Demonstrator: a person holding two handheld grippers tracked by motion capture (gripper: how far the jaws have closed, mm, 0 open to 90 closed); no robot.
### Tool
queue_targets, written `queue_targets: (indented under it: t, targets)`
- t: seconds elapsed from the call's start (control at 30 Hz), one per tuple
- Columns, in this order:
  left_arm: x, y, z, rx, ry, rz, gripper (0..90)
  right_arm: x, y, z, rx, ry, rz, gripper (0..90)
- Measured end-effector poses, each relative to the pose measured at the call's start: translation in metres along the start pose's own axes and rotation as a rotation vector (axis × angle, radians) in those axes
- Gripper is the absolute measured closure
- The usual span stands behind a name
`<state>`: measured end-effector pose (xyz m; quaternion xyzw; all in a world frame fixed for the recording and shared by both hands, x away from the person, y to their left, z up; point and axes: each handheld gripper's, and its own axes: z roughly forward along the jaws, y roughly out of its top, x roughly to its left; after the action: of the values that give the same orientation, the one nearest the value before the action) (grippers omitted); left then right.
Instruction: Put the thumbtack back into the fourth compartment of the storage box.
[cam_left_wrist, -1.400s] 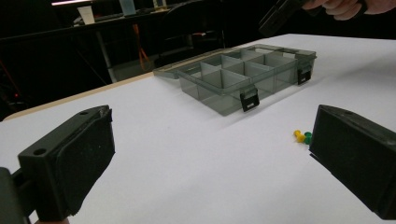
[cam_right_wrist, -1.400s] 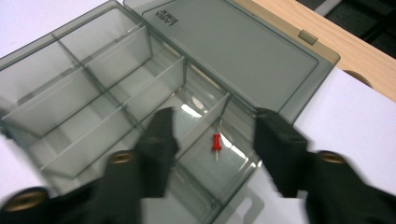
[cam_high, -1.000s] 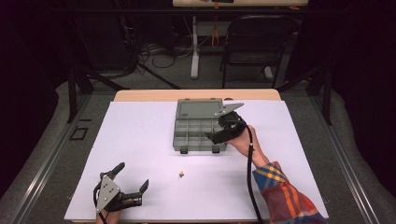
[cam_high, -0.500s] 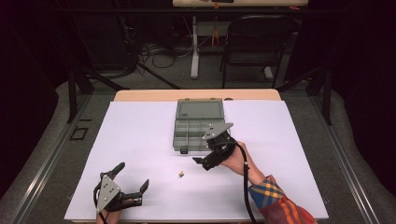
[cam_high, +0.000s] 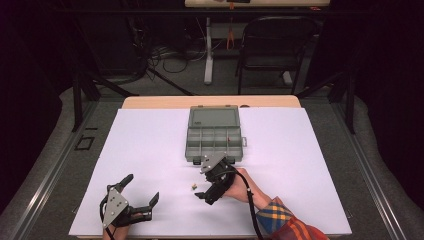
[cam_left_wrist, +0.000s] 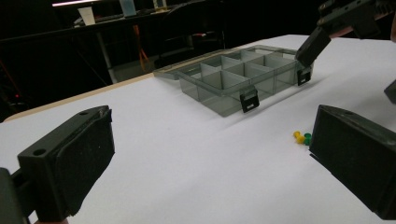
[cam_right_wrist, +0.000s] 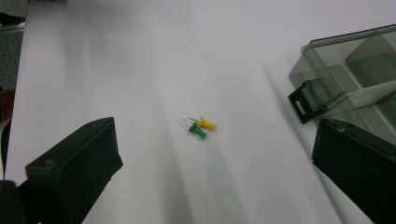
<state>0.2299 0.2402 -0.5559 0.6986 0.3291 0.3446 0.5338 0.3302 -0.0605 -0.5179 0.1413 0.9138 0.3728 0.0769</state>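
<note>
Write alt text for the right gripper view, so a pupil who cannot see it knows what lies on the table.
Two small plastic pushpins, one yellow and one green, lie side by side on the white table surface, framed between the right gripper's two wide-open black jaws. At the right edge sits a corner of a translucent grey plastic compartment box, open, with a black latch.

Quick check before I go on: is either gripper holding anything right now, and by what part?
Nothing is held. The right gripper is open above the two pushpins on the table; the left gripper is open too, its jaws bare.
</note>
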Motion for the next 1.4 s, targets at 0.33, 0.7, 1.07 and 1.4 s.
queue_targets:
  t: [0.33,0.7,1.07,1.4]
  targets:
    - [0.000,0.000,0.000,0.002,0.003,-0.004,0.0,0.011,-0.003,0.026,0.039,0.001,-0.065,33.2]
    - [0.000,0.000,0.000,0.005,0.002,-0.013,0.0,0.012,-0.004,0.037,0.043,0.034,-0.107,55.9]
    - [0.001,0.000,0.000,0.004,0.003,-0.014,0.0,0.009,-0.009,0.042,0.051,0.060,-0.083,71.3]
    - [0.001,0.000,0.000,0.005,0.001,-0.012,0.0,0.010,-0.012,0.041,0.048,0.097,-0.055,84.8]
